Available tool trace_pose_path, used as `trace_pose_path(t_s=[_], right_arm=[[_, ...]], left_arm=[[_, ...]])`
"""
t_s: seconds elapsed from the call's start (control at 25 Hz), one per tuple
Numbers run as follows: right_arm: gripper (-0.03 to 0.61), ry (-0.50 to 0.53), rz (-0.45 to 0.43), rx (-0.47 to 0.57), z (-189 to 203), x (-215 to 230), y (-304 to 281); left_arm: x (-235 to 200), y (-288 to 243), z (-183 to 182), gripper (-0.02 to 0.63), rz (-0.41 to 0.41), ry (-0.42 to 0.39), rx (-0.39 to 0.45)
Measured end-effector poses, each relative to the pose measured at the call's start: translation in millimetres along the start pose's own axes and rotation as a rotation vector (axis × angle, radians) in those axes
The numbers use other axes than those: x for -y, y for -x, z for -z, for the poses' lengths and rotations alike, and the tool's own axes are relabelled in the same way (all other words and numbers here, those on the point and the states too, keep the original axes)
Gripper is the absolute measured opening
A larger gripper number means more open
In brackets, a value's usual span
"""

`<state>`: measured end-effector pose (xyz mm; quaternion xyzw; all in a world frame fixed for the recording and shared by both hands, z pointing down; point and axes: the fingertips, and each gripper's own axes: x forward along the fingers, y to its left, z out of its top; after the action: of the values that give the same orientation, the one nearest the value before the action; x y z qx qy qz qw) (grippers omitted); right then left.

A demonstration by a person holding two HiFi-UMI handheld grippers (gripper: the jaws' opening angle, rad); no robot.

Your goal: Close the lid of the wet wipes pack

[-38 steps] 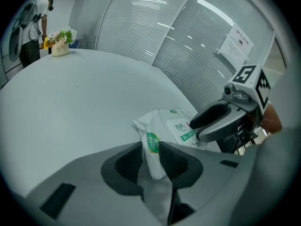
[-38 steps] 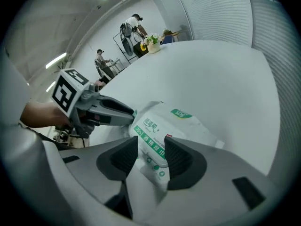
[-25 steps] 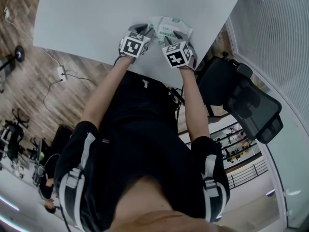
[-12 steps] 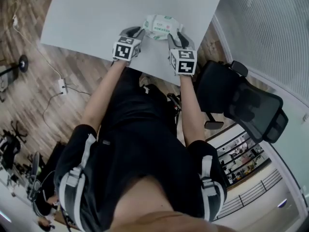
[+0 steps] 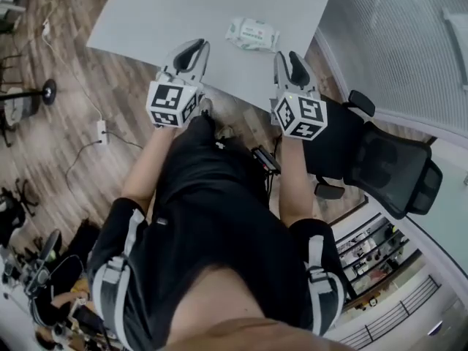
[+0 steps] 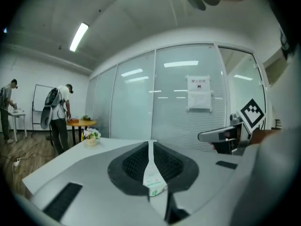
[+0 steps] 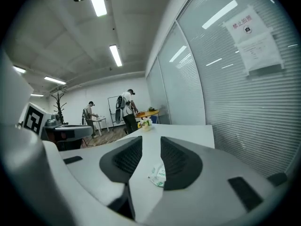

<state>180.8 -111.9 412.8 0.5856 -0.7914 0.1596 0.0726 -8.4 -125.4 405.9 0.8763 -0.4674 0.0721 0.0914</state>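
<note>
The white and green wet wipes pack (image 5: 252,34) lies flat on the grey table (image 5: 161,13) near its front edge; its lid is too small to make out. Both grippers hang in the air above the table's near edge, well apart from the pack. My left gripper (image 5: 194,50) has its jaws together with nothing in them; through the thin slit the pack (image 6: 155,182) shows far below. The jaws of my right gripper (image 5: 291,61) are closing with a gap still between them and nothing in it. Beyond that gap I see the pack (image 7: 158,175).
A black office chair (image 5: 380,167) stands to the right of the person. A glass wall with blinds (image 5: 395,42) runs along the right. A flower pot (image 6: 90,136) sits at the table's far end, and people (image 6: 59,117) stand at another table in the background.
Both grippers have come off the pack and risen toward the person, and now point nearly level. The pack stays on the table.
</note>
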Motion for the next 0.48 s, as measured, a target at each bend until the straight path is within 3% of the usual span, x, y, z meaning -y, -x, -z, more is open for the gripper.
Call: trace_pose_path(t_s=[0.12, 0.24, 0.48], right_arm=[[0.125, 0.01, 0.01, 0.048, -10, -18, 29], [0.108, 0.006, 0.028, 0.064, -10, -29, 48], [0.071, -0.001, 0.057, 0.065, 2, -59, 63]], left_arm=[[12, 38, -35, 0.049, 0.006, -0.026, 0.102], [16, 67, -56, 0.049, -0.004, -0.014, 0.137], [8, 102, -58, 0.049, 0.0, -0.023, 0.205]])
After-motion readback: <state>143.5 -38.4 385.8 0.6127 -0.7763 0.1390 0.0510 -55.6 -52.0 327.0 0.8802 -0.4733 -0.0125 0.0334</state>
